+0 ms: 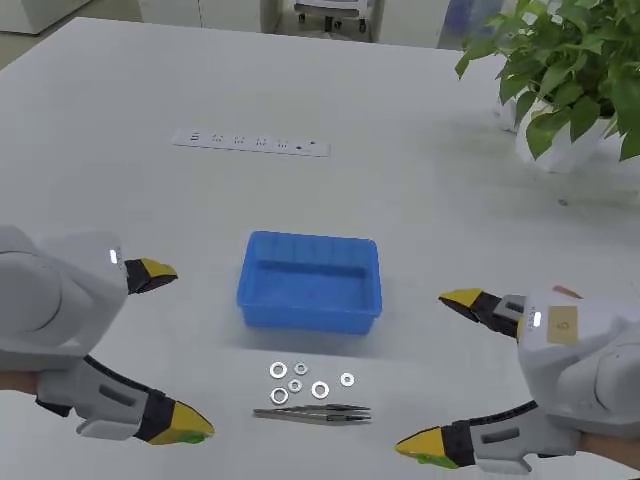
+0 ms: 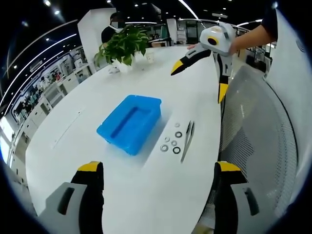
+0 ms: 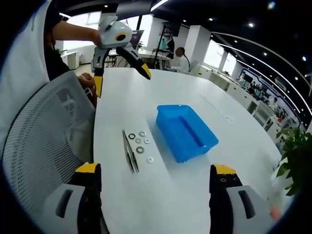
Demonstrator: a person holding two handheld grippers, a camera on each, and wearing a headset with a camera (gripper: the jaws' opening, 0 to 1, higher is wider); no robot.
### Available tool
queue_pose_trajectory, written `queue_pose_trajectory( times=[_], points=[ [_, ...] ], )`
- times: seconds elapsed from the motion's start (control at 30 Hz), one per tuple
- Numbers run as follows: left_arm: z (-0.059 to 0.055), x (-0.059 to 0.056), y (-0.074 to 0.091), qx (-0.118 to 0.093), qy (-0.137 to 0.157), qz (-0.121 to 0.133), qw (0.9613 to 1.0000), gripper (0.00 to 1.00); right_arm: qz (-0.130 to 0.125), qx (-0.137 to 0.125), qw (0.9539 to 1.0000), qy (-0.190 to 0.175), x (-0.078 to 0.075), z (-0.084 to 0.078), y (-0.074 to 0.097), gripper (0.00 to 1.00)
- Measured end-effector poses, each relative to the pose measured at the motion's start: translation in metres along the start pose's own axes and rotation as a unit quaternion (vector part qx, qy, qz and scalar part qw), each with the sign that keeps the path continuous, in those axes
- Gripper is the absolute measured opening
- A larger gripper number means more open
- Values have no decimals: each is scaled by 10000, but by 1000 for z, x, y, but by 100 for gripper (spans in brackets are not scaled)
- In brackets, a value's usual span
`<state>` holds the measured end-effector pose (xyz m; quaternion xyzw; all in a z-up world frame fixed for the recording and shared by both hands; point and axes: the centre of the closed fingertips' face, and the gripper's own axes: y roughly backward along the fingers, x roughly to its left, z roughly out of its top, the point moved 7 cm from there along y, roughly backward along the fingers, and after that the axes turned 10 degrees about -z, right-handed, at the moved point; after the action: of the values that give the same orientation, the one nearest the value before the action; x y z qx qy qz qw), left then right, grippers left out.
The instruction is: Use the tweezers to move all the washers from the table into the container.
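Blue container (image 1: 310, 310) is sitting behind washers (image 1: 320, 390) and tweezers (image 1: 315, 412) near the table (image 1: 450, 200) edge; I am holding left gripper (image 1: 172, 348) and right gripper (image 1: 438, 372) wide open, flanking them.

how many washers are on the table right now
6 washers, clustered on the table between the blue container and the tweezers: two nearest the container, one in the middle, two by the tweezers, one off right. None looks hidden.

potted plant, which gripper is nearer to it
Right. The right gripper sits on the same side as the potted plant, below it in the head view; the left gripper is beyond the blue container from it, clearly farther off.
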<state>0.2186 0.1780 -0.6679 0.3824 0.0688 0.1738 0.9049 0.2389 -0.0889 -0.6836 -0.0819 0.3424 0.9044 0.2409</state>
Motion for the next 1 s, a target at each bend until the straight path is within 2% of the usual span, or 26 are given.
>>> queue_pose_trajectory(
  times=[0.37,0.73,0.77,0.83,1.0],
  points=[
    [-1,1,-7,61,10,-130,9999,99,73,97,9999,-22,3,-4,-5,92],
    [-2,2,-12,52,116,-229,9997,98,73,113,9998,-147,-4,-4,-8,90],
    [-2,2,-12,7,174,-238,9996,98,49,104,9998,-163,-5,-4,-8,89],
    [1,1,-11,-285,448,-285,9982,98,-57,55,9998,-177,-8,-2,-7,87],
    [-1,1,-7,-360,542,-247,9976,97,-88,34,9992,-384,-10,-1,-7,84]
  ],
)
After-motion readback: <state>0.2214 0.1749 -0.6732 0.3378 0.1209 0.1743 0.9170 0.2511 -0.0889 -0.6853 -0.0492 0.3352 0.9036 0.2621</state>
